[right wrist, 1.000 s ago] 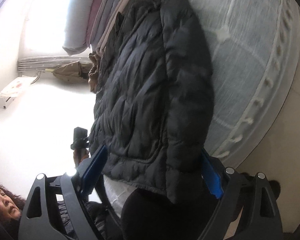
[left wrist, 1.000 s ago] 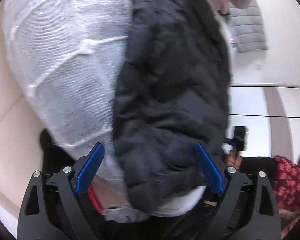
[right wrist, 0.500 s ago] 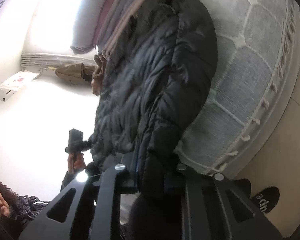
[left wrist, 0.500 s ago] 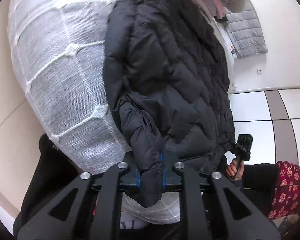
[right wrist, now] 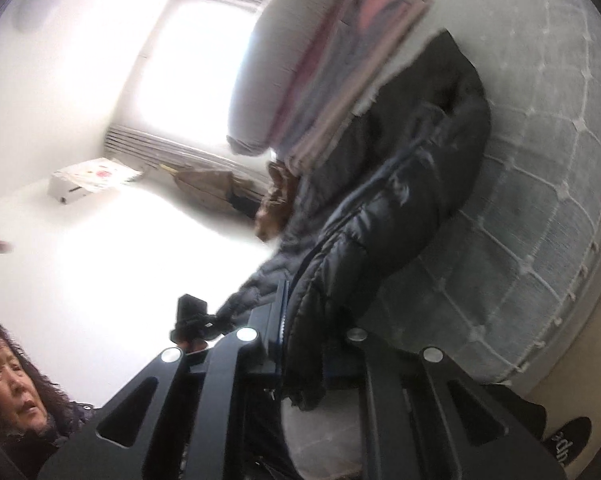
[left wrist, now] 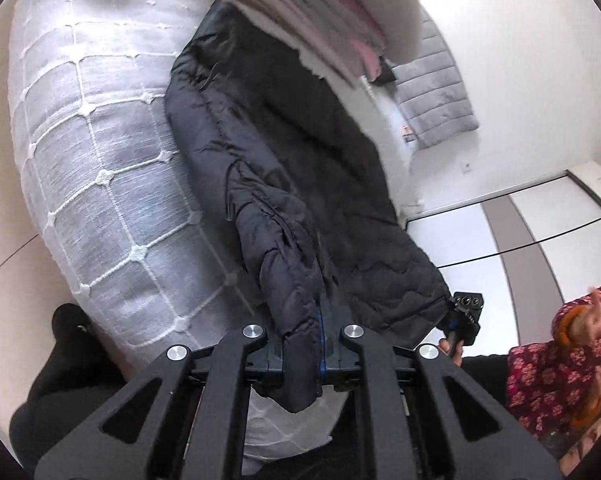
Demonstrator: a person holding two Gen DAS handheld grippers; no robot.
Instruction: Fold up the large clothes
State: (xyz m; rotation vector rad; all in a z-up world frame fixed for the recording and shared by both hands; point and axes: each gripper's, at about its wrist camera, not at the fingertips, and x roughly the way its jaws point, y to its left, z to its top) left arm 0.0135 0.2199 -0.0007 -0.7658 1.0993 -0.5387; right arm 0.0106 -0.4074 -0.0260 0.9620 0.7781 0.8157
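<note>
Left tongs (left wrist: 302, 354) and right tongs (right wrist: 300, 354) are each clamping a bunched hem edge of the black puffer jacket (left wrist: 284, 184), the jaws having just been closing onto the fabric from wide open a second ago. The near end of the jacket is now rising off the quilted bedspread (left wrist: 100, 176), while its far end is lying on the bed beside stacked folded bedding (right wrist: 320, 68). Judgement: grip secured; the first fold is beginning.
</note>
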